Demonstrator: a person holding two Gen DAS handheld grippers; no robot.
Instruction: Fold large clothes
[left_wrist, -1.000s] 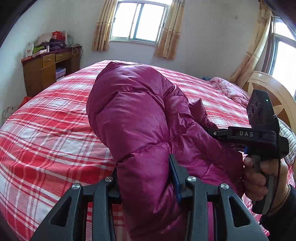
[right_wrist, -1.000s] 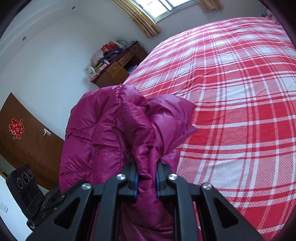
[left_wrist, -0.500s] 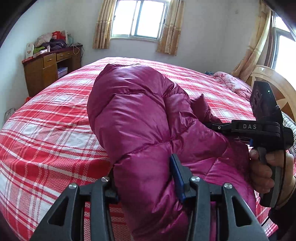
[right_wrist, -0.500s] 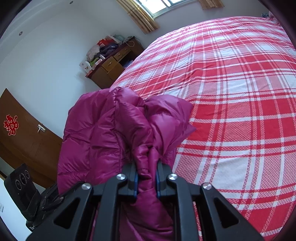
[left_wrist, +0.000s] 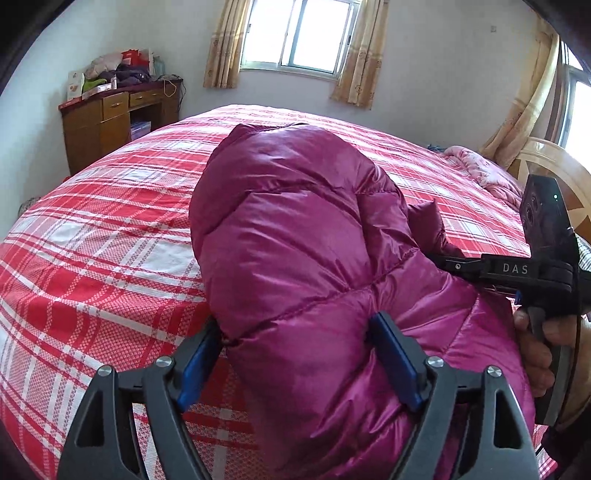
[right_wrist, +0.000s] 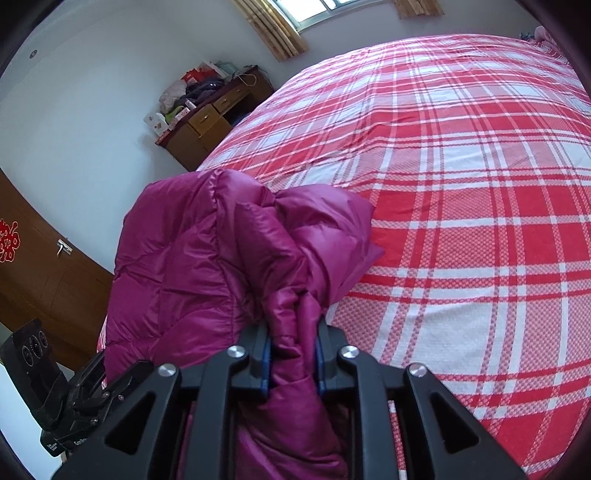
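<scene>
Down jacket (left_wrist: 288, 229): magenta, quilted, bunched into a tall bundle over the near edge of the bed (left_wrist: 92, 240); not yet laid flat. Right claw (right_wrist: 293, 332): narrow, clamped on a gathered fold of the jacket. Left claw (left_wrist: 295, 328): spread wide, straddling the bundle's lower bulk, with no firm pinch evident (pad contact on the left side cannot be confirmed). Probable step in hand: securing two grip points, then spreading the garment on the bed before the first fold. Re-seat the left claw on a single seam or hem rather than on the full puffed thickness; slippery shell fabric likely to slide out of a shallow bite. Keep the right clamp unchanged until the left grip holds. Draw both claws apart, well out over the mattress, and lower evenly to prevent trapped air and twisted sleeves. Open room: broad plaid surface ahead and to the right, bare of objects. Limits: near bed edge directly below the bundle, wooden headboard (left_wrist: 554, 166) and pink blanket (left_wrist: 480, 170) at the far right, cluttered counter (left_wrist: 103, 122) at the left wall, well apart from the work area.
</scene>
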